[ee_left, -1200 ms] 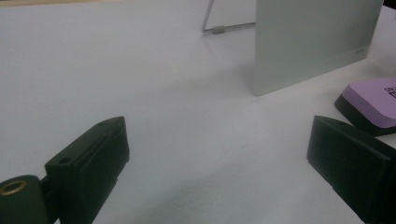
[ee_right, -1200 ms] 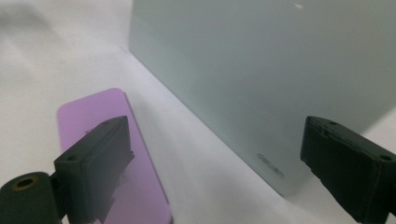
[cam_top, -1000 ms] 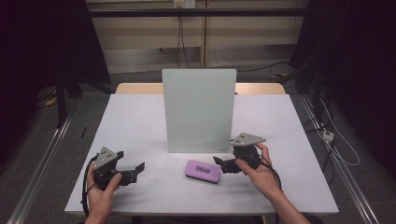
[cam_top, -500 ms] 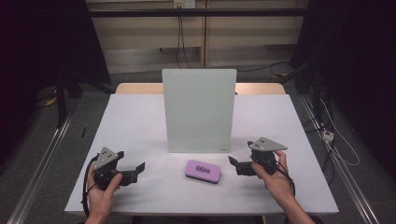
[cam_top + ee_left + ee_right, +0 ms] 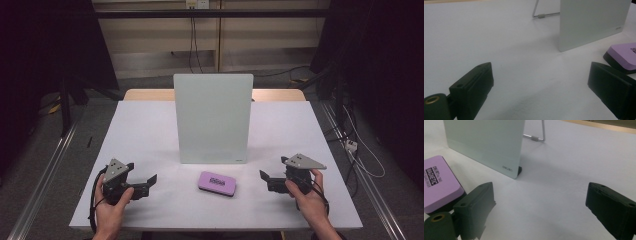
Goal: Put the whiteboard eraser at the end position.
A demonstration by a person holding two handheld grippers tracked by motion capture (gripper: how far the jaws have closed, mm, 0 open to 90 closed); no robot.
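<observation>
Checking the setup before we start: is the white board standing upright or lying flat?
Upright. The white board stands on its bottom edge on the table, propped by a wire stand behind it.

The high view looks forward and down over the white table (image 5: 150,130), while both low gripper views face inward, sharing the upright whiteboard (image 5: 591,22) and purple eraser (image 5: 439,185).

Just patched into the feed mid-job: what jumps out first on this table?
A tall pale board stands upright at the table's middle, propped by a wire stand behind. In front of it lies a purple eraser marked MAGNETIC, flanked by the open left hand-held gripper and right hand-held gripper.
</observation>
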